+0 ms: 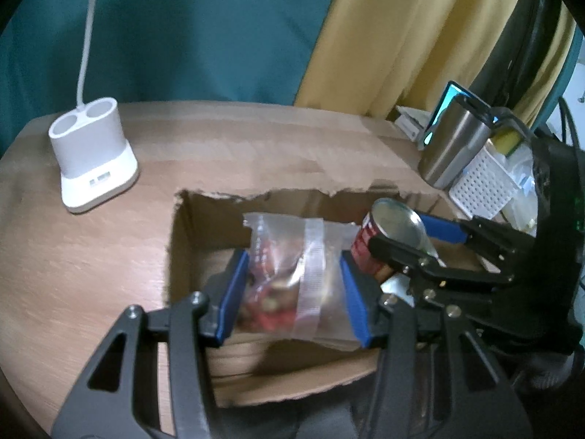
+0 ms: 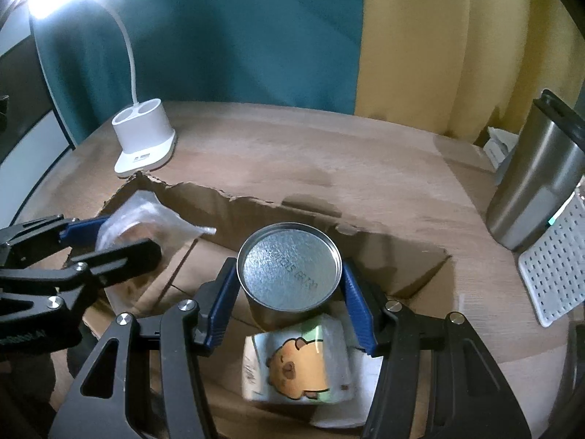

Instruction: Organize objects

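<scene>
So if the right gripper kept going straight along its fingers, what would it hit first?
The right gripper, shut on the metal can, points steeply down into the cardboard box. Most likely the can would meet the box floor first; the cartoon-printed packet lies nearer the camera, though depth is unclear.

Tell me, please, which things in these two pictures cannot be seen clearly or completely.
- Clear bag, left wrist view: contents blurred; only reddish and pale pieces show.
- Can, right wrist view: stamped lid text too small to read; the left hand-held gripper arms and bag hide part of its label in the left view.
- Cartoon packet: far end tucked under the can.
- Cardboard box: floor mostly covered.
- Steel tumbler: cut by the right edge.
</scene>
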Action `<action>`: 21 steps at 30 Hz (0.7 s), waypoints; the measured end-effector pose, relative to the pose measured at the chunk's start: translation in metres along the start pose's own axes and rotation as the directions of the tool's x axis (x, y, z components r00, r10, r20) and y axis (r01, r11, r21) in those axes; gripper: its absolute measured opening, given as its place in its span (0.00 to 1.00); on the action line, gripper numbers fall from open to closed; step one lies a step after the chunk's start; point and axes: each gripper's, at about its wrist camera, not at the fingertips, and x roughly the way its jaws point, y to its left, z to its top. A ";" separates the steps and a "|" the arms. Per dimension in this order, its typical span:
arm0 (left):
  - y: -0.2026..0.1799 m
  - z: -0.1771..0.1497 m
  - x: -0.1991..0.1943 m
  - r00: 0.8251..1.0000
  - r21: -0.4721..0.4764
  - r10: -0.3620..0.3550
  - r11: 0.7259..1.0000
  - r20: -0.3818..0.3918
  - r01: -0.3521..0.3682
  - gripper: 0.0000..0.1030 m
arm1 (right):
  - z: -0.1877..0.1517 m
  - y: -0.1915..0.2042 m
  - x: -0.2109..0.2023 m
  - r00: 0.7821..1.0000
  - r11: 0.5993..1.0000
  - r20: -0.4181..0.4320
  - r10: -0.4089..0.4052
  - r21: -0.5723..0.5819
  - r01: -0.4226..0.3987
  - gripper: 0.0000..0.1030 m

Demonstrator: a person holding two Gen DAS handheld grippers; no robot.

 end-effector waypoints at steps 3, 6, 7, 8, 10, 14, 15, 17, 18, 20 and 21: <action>-0.005 -0.002 0.006 1.000 0.001 0.006 1.000 -0.018 -0.006 0.50 | -0.002 -0.004 0.000 1.000 1.000 -0.003 0.001 -0.003 -0.001 0.57; -0.006 -0.001 0.008 1.000 0.001 0.008 1.000 -0.021 -0.008 0.50 | -0.004 -0.006 0.002 1.000 1.000 -0.010 -0.003 -0.001 0.003 0.57; -0.008 -0.001 0.009 1.000 0.002 0.010 1.000 -0.024 -0.010 0.50 | -0.005 -0.008 0.002 1.000 1.000 -0.010 -0.007 0.000 0.007 0.57; -0.008 -0.001 0.009 1.000 0.004 0.011 1.000 -0.026 -0.011 0.50 | -0.006 -0.009 0.001 1.000 1.000 -0.010 -0.009 0.003 0.009 0.57; -0.010 -0.001 0.009 1.000 0.008 0.010 1.000 -0.029 -0.010 0.50 | -0.006 -0.012 0.000 1.000 1.000 -0.007 -0.009 0.008 0.009 0.57; -0.015 -0.002 0.009 0.999 0.020 0.017 1.000 -0.035 -0.016 0.50 | -0.009 -0.015 -0.001 1.000 1.000 -0.008 -0.011 0.020 0.011 0.57; -0.016 -0.003 0.009 0.999 0.021 0.021 1.000 -0.037 -0.021 0.50 | -0.009 -0.016 -0.002 1.000 1.000 -0.007 -0.007 0.026 0.007 0.58; -0.016 -0.003 0.010 0.999 0.022 0.028 0.999 -0.042 -0.027 0.51 | -0.011 -0.018 -0.003 1.000 0.999 -0.007 -0.005 0.033 0.005 0.61; -0.017 -0.003 0.010 0.999 0.023 0.028 0.999 -0.044 -0.027 0.51 | -0.011 -0.018 -0.003 1.000 0.999 -0.008 -0.006 0.035 0.006 0.65; -0.019 -0.004 0.010 0.998 0.025 0.029 0.999 -0.047 -0.028 0.51 | -0.012 -0.019 -0.006 1.000 0.999 0.001 0.010 0.048 -0.010 0.67; -0.019 -0.004 0.010 0.998 0.026 0.029 0.999 -0.051 -0.027 0.51 | -0.012 -0.020 -0.008 1.000 0.998 0.007 0.014 0.054 -0.014 0.67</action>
